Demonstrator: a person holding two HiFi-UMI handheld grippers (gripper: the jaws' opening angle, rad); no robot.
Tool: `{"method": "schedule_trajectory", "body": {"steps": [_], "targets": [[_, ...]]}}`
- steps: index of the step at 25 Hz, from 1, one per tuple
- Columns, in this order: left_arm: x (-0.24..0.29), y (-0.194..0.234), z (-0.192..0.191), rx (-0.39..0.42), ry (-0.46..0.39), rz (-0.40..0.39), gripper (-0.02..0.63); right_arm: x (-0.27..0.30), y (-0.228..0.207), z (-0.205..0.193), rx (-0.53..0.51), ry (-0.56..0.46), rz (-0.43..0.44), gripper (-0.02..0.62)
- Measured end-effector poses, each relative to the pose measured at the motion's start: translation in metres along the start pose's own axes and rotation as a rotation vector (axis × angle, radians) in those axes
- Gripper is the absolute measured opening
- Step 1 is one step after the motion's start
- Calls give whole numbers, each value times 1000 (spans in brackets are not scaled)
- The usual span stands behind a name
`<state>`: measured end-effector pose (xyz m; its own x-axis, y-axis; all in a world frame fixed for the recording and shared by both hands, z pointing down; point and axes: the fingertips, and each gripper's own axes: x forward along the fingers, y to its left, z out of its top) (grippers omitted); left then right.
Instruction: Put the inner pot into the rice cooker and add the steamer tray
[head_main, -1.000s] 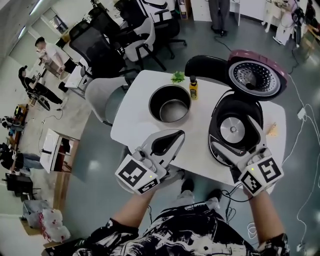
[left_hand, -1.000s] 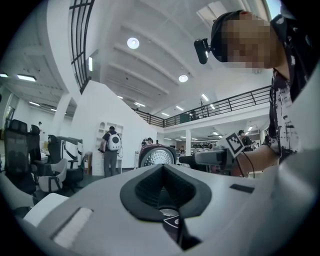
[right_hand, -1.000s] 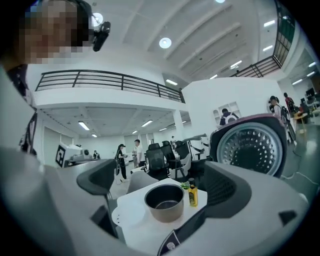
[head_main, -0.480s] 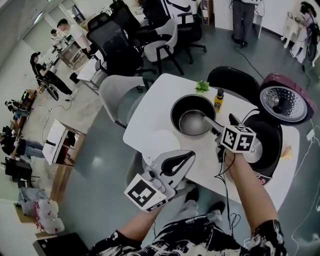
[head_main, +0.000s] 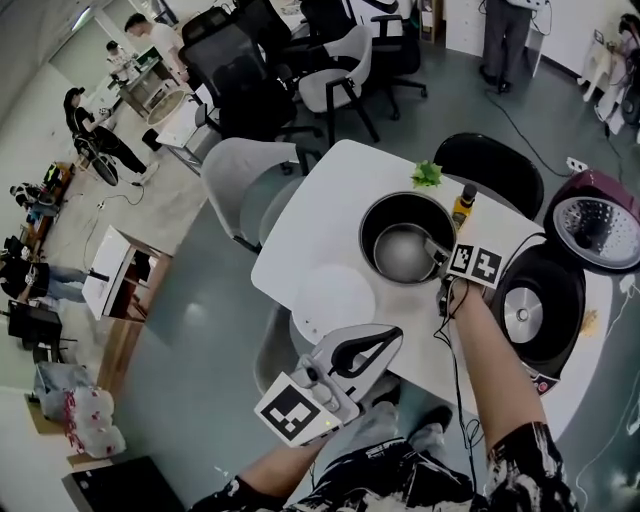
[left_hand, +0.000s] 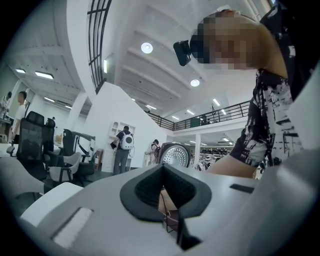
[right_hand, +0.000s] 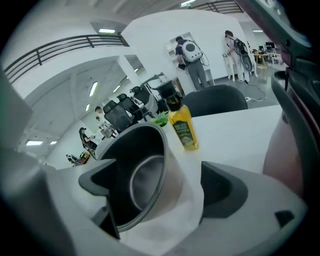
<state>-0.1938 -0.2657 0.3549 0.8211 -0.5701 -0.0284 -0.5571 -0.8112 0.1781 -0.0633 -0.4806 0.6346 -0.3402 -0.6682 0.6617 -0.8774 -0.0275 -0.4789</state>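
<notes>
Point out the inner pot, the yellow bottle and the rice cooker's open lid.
inner pot (head_main: 402, 252): head view, on its bare inside bottom.
yellow bottle (right_hand: 183, 131): right gripper view, on its label.
rice cooker lid (head_main: 598, 218): head view, on the metal plate inside the lid.

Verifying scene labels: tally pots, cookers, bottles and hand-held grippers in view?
inner pot: 1
rice cooker: 1
yellow bottle: 1
hand-held grippers: 2, the left hand-held gripper and the right hand-held gripper
Total: 5
</notes>
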Motion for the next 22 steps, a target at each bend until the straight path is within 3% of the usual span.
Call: {"method": "schedule_trajectory", "body": {"steps": [2, 6, 12, 16, 22], "targets": [[-2, 7, -7, -8, 5, 9, 5, 6, -6, -5, 7, 38, -27, 456], [-7, 19, -11, -22, 1, 30, 5, 11, -19, -10, 10, 108, -96, 227], [-6, 26, -8, -26, -17, 42, 5, 25, -31, -17, 56, 170, -144, 214], [-8, 27, -5, -26, -16, 47, 5, 26, -24, -19, 75, 209, -170, 88], [-10, 30, -5, -31, -17, 59, 5, 16, -41, -17, -3, 233, -304, 20]]}}
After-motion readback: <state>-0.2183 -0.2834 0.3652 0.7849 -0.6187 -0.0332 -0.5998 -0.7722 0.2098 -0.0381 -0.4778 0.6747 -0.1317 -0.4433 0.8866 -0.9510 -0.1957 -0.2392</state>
